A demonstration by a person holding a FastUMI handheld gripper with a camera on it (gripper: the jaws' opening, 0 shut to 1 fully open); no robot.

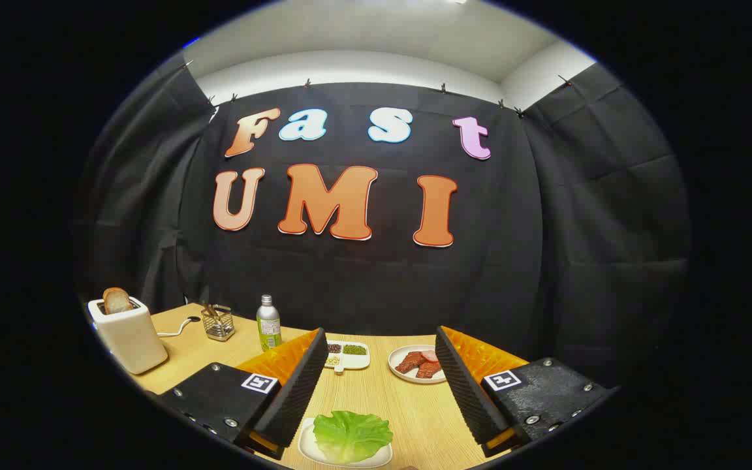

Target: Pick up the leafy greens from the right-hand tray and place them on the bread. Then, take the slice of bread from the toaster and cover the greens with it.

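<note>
Black cloth walls close off a pale wooden bench (376,391), white ceiling above. Left to right on the bench: a white boxy toaster (129,336) at the far left, a browned slice of bread (117,300) standing upright in its slot. A white cord runs from the toaster toward a small wire-mesh holder (218,322). Just beside that, a silver metal bottle with a green label (268,323), upright. Beyond the gripper (376,391): a white divided dish of small dark and green bits (348,354), then a round white plate with reddish-brown meat slices (418,364), partly hidden behind the right finger.

Jaws stand wide apart, holding nothing. A pale green lettuce leaf (352,435) lies on a white rounded tray (309,444) low between the jaws, nearer the left finger and clear of both. Whether bread lies beneath the leaf cannot be told.
</note>
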